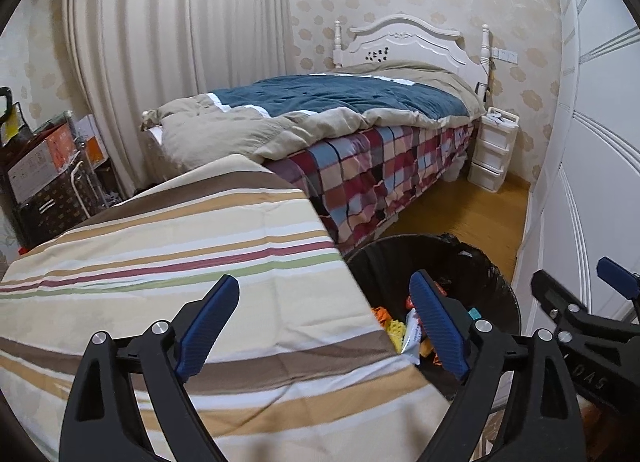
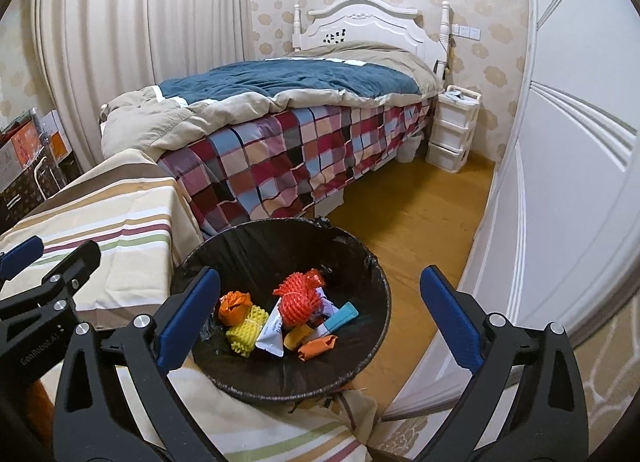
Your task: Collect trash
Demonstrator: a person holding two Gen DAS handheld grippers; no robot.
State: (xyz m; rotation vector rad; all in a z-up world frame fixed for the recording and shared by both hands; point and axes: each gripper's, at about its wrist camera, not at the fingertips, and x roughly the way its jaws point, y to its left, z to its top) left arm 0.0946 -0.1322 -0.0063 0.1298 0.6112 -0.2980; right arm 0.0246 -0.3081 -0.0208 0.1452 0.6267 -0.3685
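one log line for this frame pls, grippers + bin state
left gripper: open, empty | right gripper: open, empty | bin: black liner, holds trash | striped cloth: no trash seen

Right before you stands the round black-lined trash bin (image 2: pixel 362 338), just beside the striped cloth-covered surface (image 1: pixel 160 246) on its left. In the bin lie the orange net bundle (image 2: pixel 298 298), the yellow foam sleeve (image 2: pixel 246 328), a white sachet (image 2: pixel 272 332) between them, and small orange wrappers (image 2: pixel 316 346). Behind the bin and the cloth runs the bed with the checked cover (image 2: pixel 288 154), its white headboard (image 2: pixel 360 22) at the far wall. The white plastic drawer unit (image 2: pixel 454 128) stands right of the bed's head, the white panelled wardrobe (image 2: pixel 568 166) along your right.
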